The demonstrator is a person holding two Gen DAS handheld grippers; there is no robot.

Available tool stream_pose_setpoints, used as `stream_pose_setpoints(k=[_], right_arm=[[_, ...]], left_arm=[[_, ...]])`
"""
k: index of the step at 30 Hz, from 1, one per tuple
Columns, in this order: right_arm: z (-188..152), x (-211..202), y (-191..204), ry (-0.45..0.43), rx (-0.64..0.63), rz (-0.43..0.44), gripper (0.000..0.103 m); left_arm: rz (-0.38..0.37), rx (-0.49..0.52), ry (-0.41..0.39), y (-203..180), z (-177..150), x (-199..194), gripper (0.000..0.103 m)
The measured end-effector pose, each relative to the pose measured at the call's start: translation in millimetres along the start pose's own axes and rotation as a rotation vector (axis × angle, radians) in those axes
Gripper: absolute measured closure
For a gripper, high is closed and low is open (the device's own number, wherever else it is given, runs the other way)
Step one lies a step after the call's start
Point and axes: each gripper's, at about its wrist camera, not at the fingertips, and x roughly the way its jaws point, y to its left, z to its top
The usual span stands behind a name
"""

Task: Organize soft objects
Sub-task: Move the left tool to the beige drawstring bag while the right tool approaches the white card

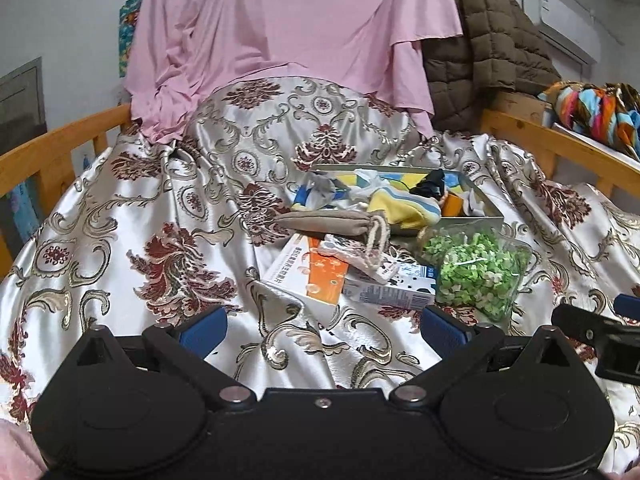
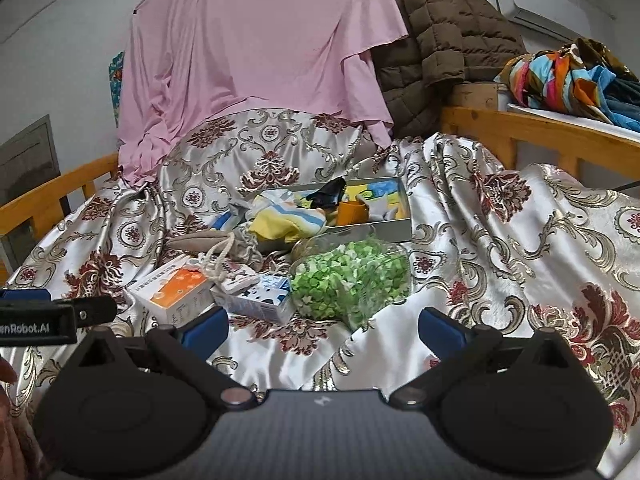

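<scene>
A grey tray (image 1: 486,206) (image 2: 400,226) sits on the satin bedspread, holding a yellow striped cloth (image 1: 404,206) (image 2: 280,220), a black item (image 1: 430,184) (image 2: 328,194) and an orange cup (image 2: 352,212). A beige drawstring pouch (image 1: 332,224) (image 2: 200,242) lies in front of it. A clear bag of green pieces (image 1: 476,272) (image 2: 348,276) lies nearest. My left gripper (image 1: 324,326) is open and empty, short of the boxes. My right gripper (image 2: 324,328) is open and empty, just short of the green bag.
An orange and white box (image 1: 312,276) (image 2: 176,296), a blue and white carton (image 1: 396,290) (image 2: 256,300) and a small patterned pouch (image 1: 360,256) (image 2: 236,274) lie by the bag. Wooden rails (image 1: 52,148) (image 2: 540,132) bound the bed. Pink sheet (image 1: 280,32) and brown quilt (image 2: 440,40) hang behind.
</scene>
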Motion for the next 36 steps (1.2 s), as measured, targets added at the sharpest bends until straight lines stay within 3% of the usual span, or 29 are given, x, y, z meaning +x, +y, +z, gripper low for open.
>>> stream_pose_setpoints(k=[22, 31, 36], right_arm=[[6.4, 22.1, 32.0, 0.009, -0.077, 0.106, 0.000], [12.0, 46.4, 45.1, 0.025, -0.114, 0.141, 0.000], [13.6, 70.0, 54.3, 0.045, -0.173, 0.167, 0.000]], left_arm=[[0.038, -0.145, 0.000, 30.2, 12.4, 7.7, 0.001], [0.024, -0.204, 0.009, 48.9, 33.0, 36.2, 0.001], [-0.029, -0.245, 0.043, 57.8, 43.7, 62.7, 0.001]])
